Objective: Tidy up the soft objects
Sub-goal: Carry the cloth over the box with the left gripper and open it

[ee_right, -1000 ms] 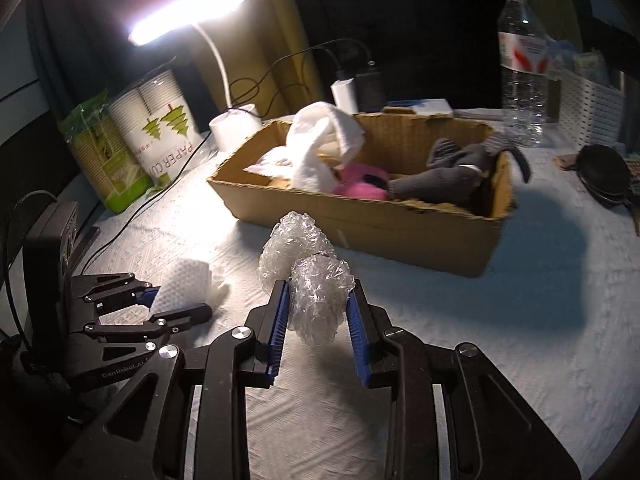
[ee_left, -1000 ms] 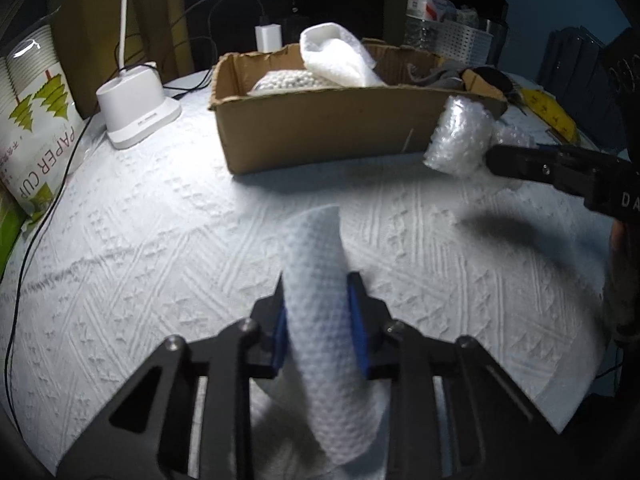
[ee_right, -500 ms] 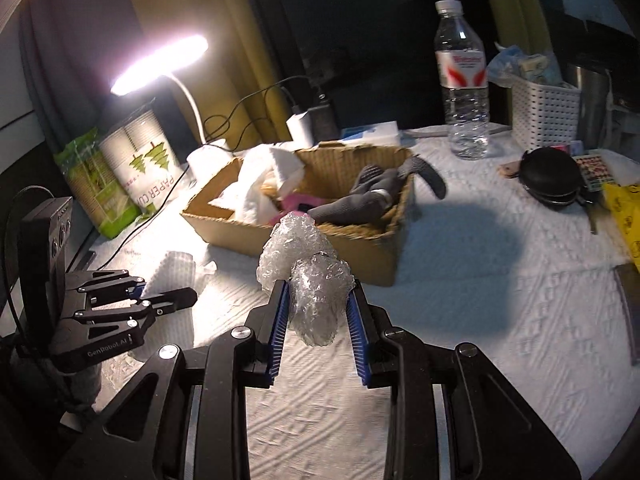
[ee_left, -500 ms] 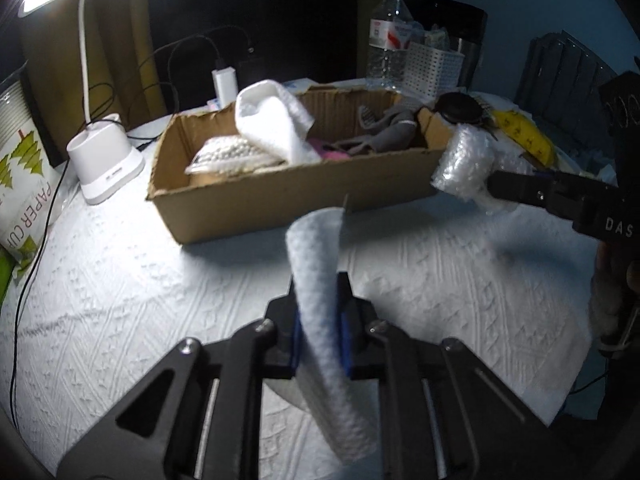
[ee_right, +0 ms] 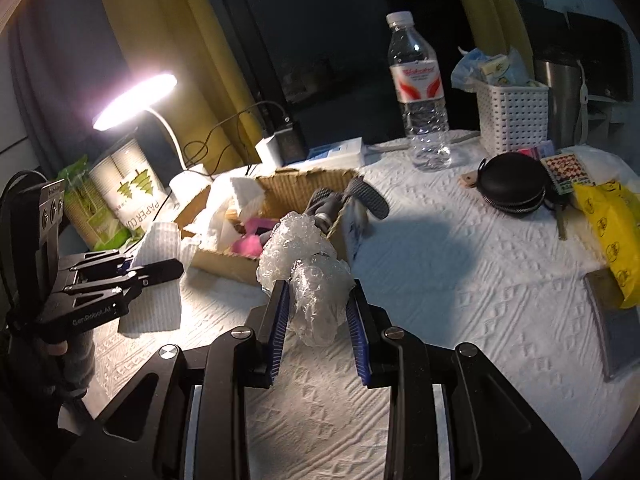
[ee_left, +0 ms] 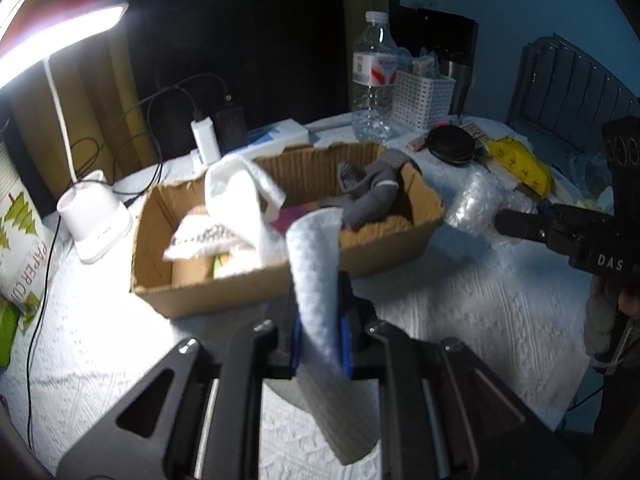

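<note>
A white foam sheet [ee_left: 320, 280] is clamped between the nearly closed jaws of the left gripper [ee_left: 320, 332], its long axis upright, before the cardboard box [ee_left: 248, 284]. A bubble wrap wad [ee_right: 312, 280] is pinched in the partly closed right gripper [ee_right: 318, 320], extending forward toward the box.

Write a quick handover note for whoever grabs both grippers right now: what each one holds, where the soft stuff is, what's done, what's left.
Left gripper: shut on the white foam sheet, held clear of the table in front of the cardboard box.
Right gripper: shut on the bubble wrap, near the box's right end.
Done: a white cloth, grey sock and a pink item lie in the box.
Left: drop both held pieces into the box.
</note>
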The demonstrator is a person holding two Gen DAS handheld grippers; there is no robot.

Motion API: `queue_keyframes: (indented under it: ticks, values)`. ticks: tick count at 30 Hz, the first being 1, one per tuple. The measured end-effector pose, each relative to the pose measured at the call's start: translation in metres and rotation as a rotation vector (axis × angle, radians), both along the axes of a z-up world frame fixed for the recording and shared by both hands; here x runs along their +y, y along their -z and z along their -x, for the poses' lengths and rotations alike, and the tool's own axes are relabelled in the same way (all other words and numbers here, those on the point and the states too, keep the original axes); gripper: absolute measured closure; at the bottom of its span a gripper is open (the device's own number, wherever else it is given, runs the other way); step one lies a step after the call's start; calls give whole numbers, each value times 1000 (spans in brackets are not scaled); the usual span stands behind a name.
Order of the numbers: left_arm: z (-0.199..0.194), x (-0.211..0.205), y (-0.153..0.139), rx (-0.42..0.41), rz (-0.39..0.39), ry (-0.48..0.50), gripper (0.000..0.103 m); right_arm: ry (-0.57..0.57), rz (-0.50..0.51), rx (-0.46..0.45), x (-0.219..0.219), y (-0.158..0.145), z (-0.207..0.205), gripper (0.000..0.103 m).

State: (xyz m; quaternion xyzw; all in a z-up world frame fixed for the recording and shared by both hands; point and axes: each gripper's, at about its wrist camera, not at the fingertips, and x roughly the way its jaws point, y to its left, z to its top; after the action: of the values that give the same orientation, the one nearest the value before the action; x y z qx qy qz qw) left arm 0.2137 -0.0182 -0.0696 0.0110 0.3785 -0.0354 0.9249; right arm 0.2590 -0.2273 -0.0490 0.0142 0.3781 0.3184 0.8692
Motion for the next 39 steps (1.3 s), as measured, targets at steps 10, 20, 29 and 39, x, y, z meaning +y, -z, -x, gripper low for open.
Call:
queue_keyframes:
  ticks: [10, 20, 29, 39]
  values:
    - [-52, -16, -21, -50, -19, 35, 88, 25, -30, -17, -20, -5, -18, 73]
    - [-100, -27, -7, -32, -3, 65, 88, 65, -41, -28, -38, -5, -30, 73]
    - [-135, -24, 31, 82, 6, 50, 86, 84, -43, -12, -46, 2, -41, 73]
    - [-148, -25, 57, 169, -44, 34, 86, 90, -23, 9, -35, 9, -53, 73]
